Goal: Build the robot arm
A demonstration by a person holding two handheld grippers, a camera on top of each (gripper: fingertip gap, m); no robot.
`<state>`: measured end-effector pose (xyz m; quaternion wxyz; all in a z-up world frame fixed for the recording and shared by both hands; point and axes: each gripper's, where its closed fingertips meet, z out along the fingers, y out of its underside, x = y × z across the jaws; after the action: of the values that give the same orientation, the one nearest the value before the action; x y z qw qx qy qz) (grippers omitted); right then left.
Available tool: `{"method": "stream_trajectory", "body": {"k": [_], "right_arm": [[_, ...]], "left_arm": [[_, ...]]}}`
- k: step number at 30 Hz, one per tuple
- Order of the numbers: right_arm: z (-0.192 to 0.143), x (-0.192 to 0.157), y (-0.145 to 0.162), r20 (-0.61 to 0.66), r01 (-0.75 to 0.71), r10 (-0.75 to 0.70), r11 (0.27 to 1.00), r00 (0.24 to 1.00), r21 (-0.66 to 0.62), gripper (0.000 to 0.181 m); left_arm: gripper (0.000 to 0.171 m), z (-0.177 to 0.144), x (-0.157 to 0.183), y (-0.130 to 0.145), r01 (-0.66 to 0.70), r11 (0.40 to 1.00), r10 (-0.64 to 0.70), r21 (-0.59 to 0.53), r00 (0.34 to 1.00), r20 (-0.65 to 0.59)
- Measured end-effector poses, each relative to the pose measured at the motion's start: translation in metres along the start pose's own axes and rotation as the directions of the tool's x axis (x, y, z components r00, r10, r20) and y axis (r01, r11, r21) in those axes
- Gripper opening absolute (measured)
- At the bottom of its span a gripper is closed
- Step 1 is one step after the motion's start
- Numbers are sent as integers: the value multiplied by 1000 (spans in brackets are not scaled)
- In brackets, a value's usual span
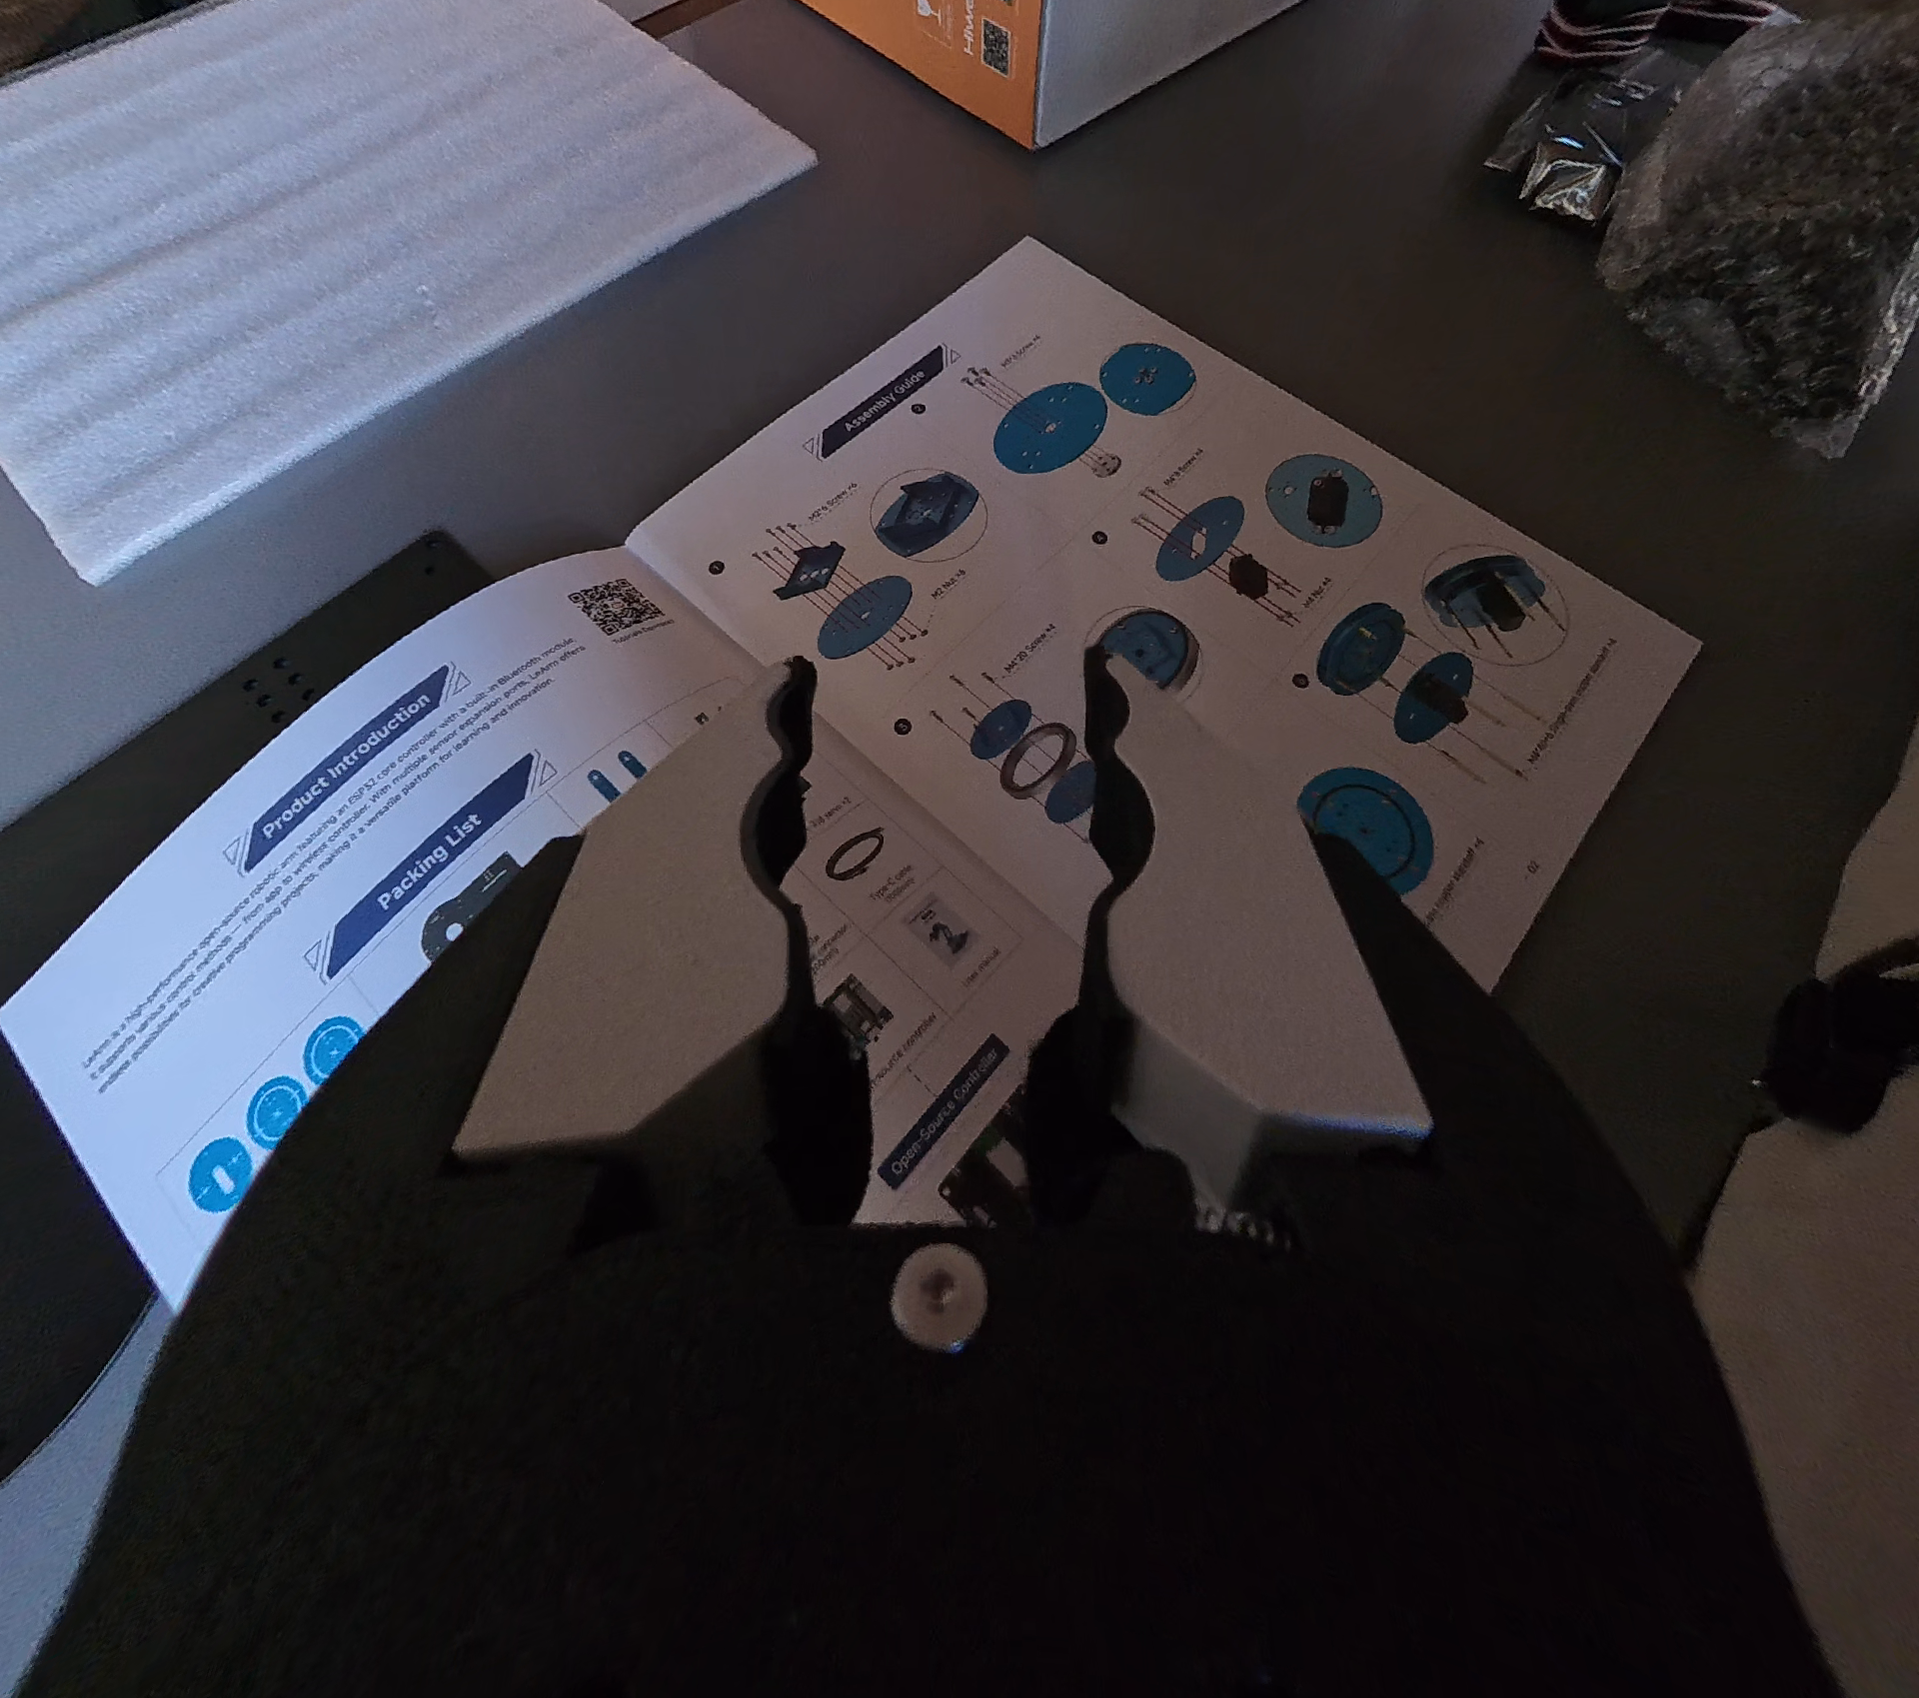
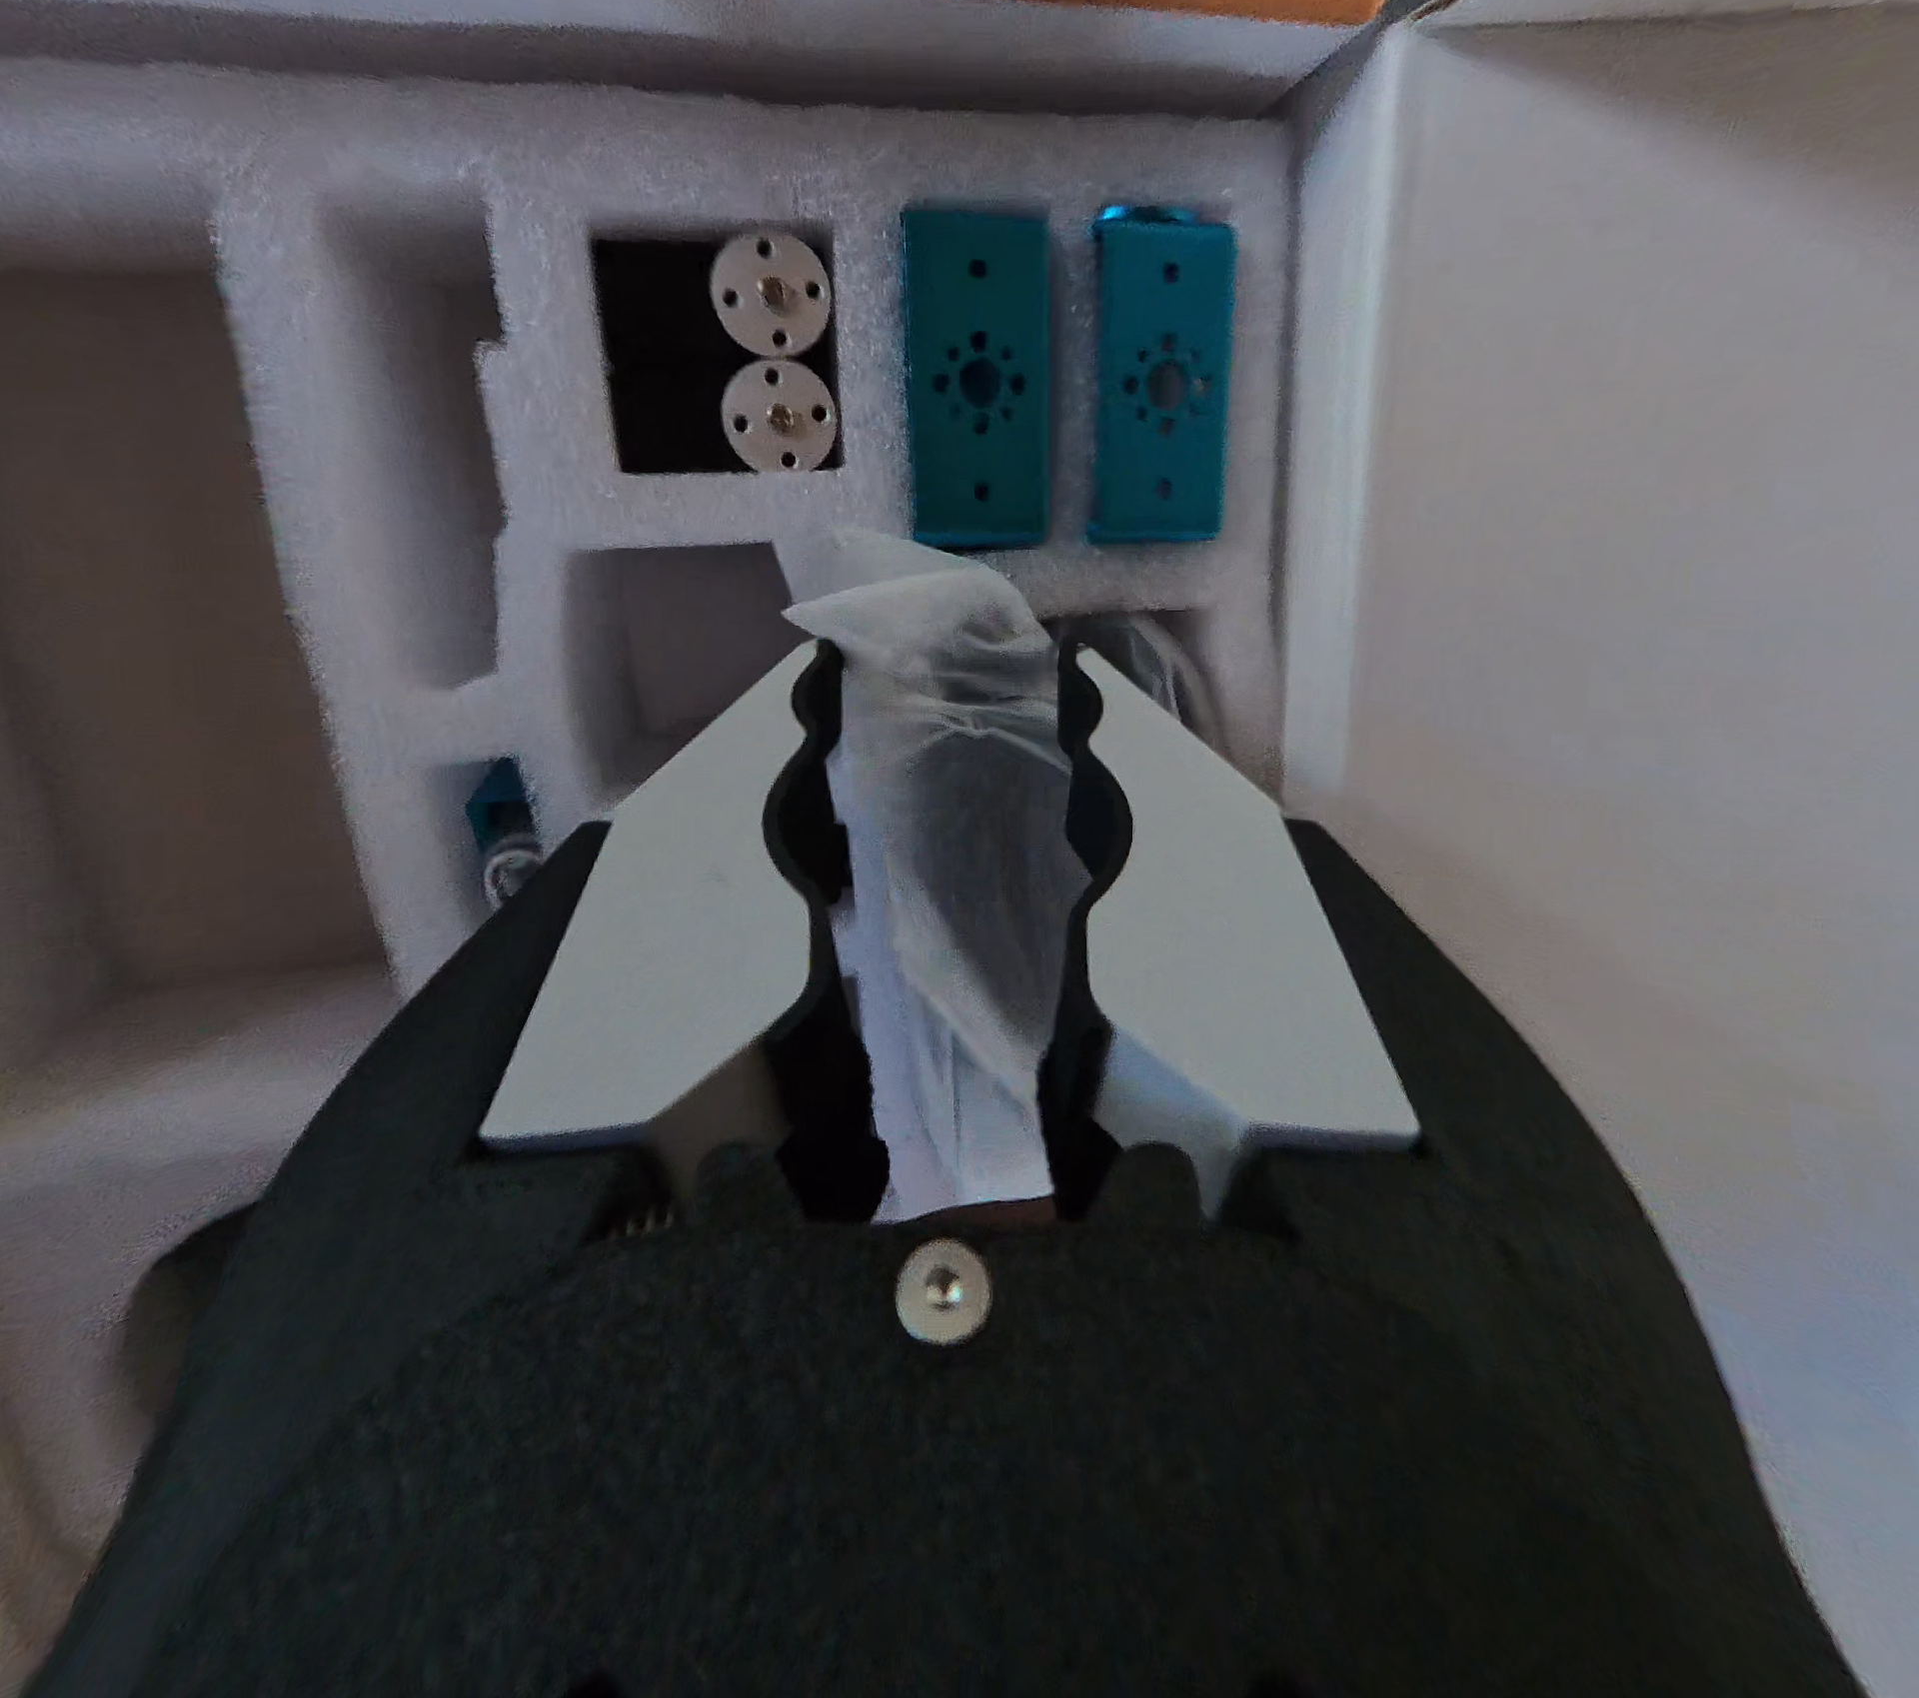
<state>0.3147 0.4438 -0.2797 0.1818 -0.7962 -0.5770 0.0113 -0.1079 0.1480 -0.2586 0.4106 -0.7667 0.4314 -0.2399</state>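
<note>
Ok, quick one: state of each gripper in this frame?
Left gripper: open, empty, above the open booklet.
Right gripper: shut on a white-wrapped item, over the foam insert.

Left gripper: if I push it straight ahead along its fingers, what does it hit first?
The left gripper, empty and open, points down at the open booklet on the table; likely its right-hand page near the fold, though depth is unclear.

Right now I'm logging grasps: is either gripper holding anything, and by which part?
The right gripper clamps a white foam-wrapped bundle along its length, the crumpled top poking past the tips. The left gripper is open, holding nothing.
</note>
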Motion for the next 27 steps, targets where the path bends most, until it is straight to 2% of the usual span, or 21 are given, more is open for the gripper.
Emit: {"method": "stream_trajectory", "body": {"k": [2, 4, 7, 11, 15, 18, 20, 22, 23, 25, 27], "right_arm": [[13, 0, 5, 33, -15, 17, 998, 999, -59, 40], [13, -2, 7, 80, -48, 56, 994, 995, -96, 31], [11, -2, 7, 82, -36, 45, 993, 996, -115, 25], [9, -4, 7, 82, -42, 50, 995, 995, -92, 23], [8, -3, 6, 100, -96, 99, 995, 990, -33, 22], [5, -3, 7, 112, -123, 123, 992, 986, -9, 22], [3, -2, 7, 117, -125, 124, 992, 985, 4, 22], [0, 0, 7, 132, -142, 138, 990, 982, 22, 20], [-3, 2, 6, 133, -147, 141, 988, 981, 38, 8], [-7, 7, 7, 156, -198, 185, 978, 970, 69, 2], [-6, 9, 6, 171, -238, 220, 967, 960, 93, 0]], "left_arm": [[52, -2, 2, 0, -21, 1000, 21, -10, 1000, -3], [52, -4, 3, -1, -51, 998, 51, -40, 999, -5], [52, -11, 4, -18, -78, 994, 76, -77, 997, -24], [52, -11, 14, -68, -45, 998, 36, -53, 987, -157], [52, 13, 32, -122, -56, 998, 44, -26, 943, -330], [52, 50, 37, -165, -153, 987, 157, 41, 915, -371], [52, 86, 35, -195, -228, 968, 249, 101, 895, -371], [51, 130, 32, -226, -220, 965, 261, 146, 880, -398], [46, 156, 27, -238, -204, 969, 245, 141, 881, -404], [35, 214, 12, -256, -198, 975, 223, 104, 891, -396], [15, 275, -1, -266, -228, 972, 234, 62, 899, -370]]}}
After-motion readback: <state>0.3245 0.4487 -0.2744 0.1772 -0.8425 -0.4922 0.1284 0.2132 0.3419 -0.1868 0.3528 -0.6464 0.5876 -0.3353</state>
